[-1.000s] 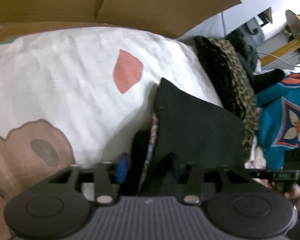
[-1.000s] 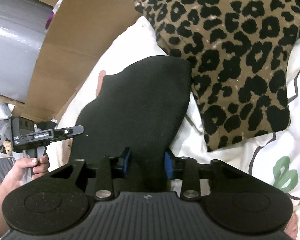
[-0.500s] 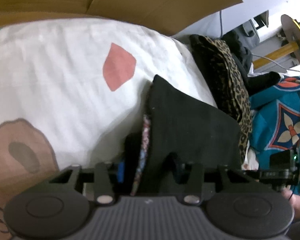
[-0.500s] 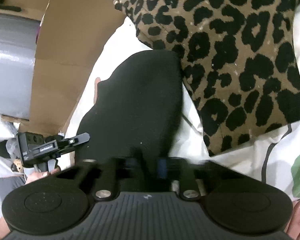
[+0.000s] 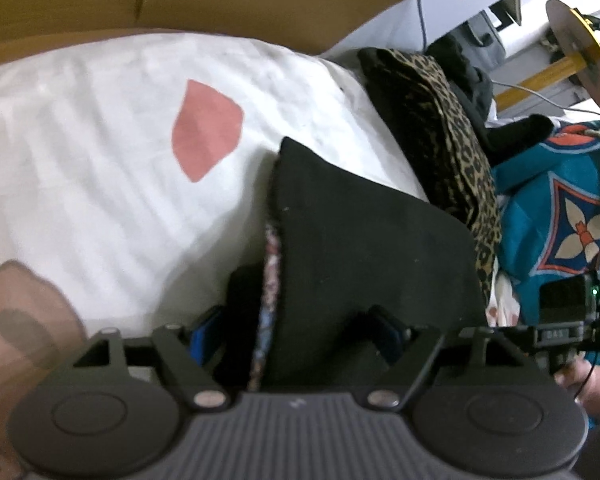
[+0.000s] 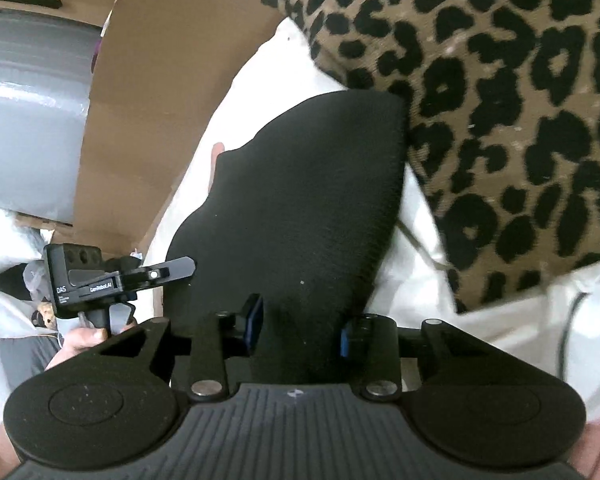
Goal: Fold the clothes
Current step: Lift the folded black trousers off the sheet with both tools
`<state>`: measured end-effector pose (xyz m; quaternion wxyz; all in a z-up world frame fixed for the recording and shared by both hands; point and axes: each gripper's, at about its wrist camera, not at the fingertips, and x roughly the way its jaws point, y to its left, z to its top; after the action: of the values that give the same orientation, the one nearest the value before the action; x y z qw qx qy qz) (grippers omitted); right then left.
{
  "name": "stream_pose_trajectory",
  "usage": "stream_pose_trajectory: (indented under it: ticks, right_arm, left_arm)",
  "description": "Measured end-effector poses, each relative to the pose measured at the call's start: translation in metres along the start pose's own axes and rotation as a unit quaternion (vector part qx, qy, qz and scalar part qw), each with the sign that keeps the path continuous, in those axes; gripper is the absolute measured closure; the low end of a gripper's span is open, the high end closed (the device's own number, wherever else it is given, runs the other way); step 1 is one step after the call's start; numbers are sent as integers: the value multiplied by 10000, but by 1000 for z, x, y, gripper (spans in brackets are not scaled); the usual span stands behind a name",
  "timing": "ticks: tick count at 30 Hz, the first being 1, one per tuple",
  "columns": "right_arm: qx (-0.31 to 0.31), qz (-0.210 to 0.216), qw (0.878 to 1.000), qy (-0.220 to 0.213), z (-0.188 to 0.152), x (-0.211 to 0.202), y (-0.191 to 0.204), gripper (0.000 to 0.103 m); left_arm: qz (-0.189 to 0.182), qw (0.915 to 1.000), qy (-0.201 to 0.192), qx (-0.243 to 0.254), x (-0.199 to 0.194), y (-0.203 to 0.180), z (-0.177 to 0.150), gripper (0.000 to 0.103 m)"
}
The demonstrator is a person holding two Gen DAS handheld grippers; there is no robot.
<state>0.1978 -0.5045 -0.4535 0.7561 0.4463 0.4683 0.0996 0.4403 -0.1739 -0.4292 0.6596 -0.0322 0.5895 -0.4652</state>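
While both sets of jaws are opening with cloth between them, my black garment [image 6: 300, 200] lies on the white printed bedsheet [image 5: 100, 140], its long axis running from my grippers away to the far end. My left gripper [image 5: 296, 336] has its blue pads spread wide around the near folded edge; whether they still press the cloth I cannot tell. My right gripper [image 6: 300, 328] straddles the near end of the garment, its left pad against the cloth and its right pad just beside it. Room is tight: a leopard-print cloth [image 6: 500, 100] butts against the garment's far right corner, and a cardboard box [image 6: 160, 100] walls the far left. Only the left wrist view shows the floral lining [image 5: 270, 280] along the garment's left edge and the teal patterned fabric [image 5: 560, 220] at far right. Only the right wrist view shows the hand [image 6: 80, 340] holding the left gripper's handle.
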Motion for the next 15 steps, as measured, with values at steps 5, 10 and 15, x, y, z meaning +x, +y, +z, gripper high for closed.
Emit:
stream_pose_trajectory:
  ticks: [5, 10, 15]
  right_arm:
    - [104, -47, 9999, -46, 2, 9, -2, 66]
    - [205, -83, 9997, -95, 2, 6, -2, 83]
    - [421, -225, 9988, -139, 1, -2, 1, 94]
  left_arm:
    - [-116, 9999, 22, -57, 3, 3, 4, 30]
    - [-84, 9999, 26, -52, 4, 3, 7, 53]
    - [27, 9999, -117, -37, -1, -3, 6, 65]
